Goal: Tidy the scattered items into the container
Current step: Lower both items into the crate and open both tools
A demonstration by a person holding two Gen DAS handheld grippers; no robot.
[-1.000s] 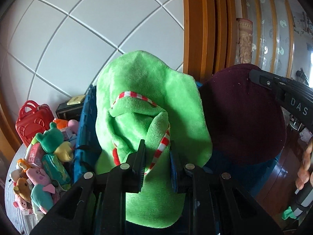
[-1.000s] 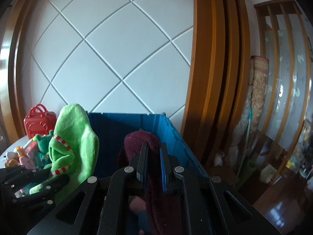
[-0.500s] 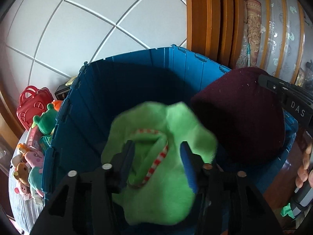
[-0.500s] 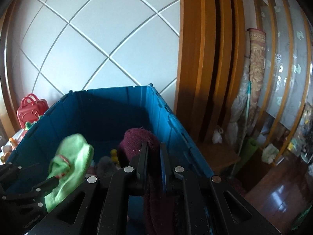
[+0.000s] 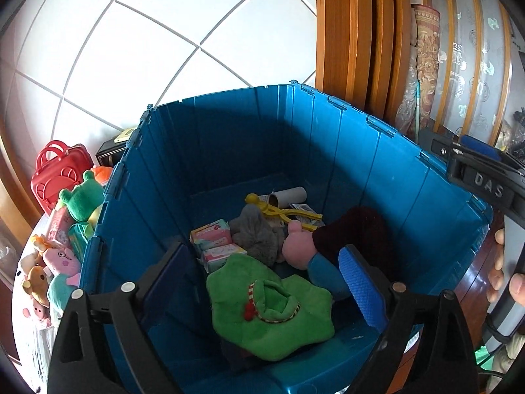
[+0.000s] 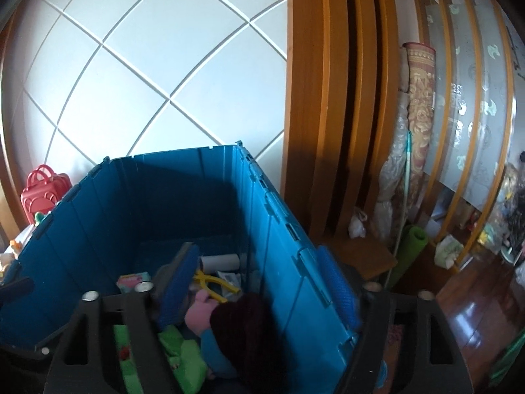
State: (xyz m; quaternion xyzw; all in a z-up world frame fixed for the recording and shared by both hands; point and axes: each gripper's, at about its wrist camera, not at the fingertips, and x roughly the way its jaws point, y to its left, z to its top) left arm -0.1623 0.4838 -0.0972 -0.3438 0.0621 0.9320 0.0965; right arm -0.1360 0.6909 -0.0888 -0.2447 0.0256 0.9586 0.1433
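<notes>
The green plush lies crumpled on the floor of the blue crate, near its front wall, soft fleece with a red-and-white striped trim and a small red dot. Just beside it, toward the crate's right wall, sits the maroon plush on top of a pink-headed, blue-bodied soft toy. Both look light, floppy and unbreakable; they should give under any pinch, so a fold of fabric or a limb is the place to take hold, and a drop will do them no harm.

Deeper in the crate lie a grey plush, tissue packs, a yellow plastic clamp toy and a cardboard tube.

The left tool hangs over the crate with its fingers spread wide and nothing between them. The right tool is likewise spread wide and empty, poised above the crate's right wall.

Outside, to the left of the crate, more things wait on the counter: a green frog plush, a red toy handbag, small pig and bear dolls and more tissue packs. These look just as light; the handbag is stiff plastic and its handle seems the natural grip.
</notes>
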